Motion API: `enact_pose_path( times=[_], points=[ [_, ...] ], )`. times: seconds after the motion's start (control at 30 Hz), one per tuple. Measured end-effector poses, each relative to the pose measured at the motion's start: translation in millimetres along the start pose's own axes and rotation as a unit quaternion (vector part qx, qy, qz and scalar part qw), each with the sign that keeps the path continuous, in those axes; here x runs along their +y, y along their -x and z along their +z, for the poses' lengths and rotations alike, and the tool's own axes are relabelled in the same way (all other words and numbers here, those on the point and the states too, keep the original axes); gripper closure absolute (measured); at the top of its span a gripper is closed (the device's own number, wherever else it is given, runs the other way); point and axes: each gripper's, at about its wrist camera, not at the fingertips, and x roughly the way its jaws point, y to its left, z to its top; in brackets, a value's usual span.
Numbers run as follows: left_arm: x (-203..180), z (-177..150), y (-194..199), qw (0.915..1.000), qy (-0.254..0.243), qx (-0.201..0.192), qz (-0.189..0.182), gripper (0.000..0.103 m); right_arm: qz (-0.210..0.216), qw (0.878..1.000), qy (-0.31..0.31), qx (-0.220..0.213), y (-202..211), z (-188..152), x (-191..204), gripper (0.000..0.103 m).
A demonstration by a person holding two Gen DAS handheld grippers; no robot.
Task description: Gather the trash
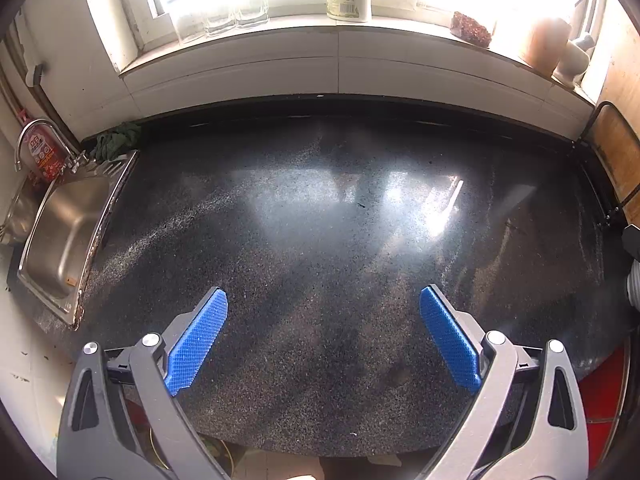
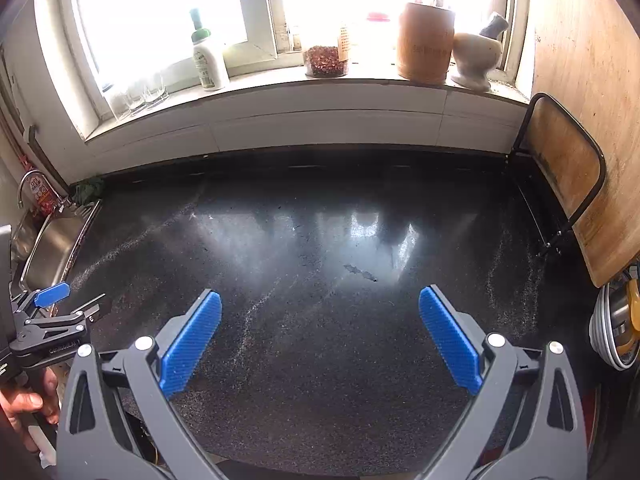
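Grippers, left gripper (image 1: 323, 300) and right gripper (image 2: 320, 300), gape wide and empty over one countertop (image 2: 320, 240); only the right view shows a hand (image 2: 24, 404) at lower left.

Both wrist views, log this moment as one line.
left tongs: open, empty | right tongs: open, empty | countertop: no trash visible | sink: left

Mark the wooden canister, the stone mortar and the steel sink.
Tall round wooden canister (image 2: 426, 46), right wrist view, front wall.
White stone mortar (image 2: 476, 58), right wrist view, bowl.
Stainless steel sink (image 1: 66, 232), left wrist view, basin floor.
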Motion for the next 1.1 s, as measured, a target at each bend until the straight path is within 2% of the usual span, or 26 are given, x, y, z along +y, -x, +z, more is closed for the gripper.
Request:
enact_pose_path(
  times=[1.1],
  points=[
    [-3, 8, -7, 1.0, -0.003, 0.004, -0.006, 0.009, 0.001, 1.0, 0.006, 0.015, -14, 4, -1, 0.007]
  ],
)
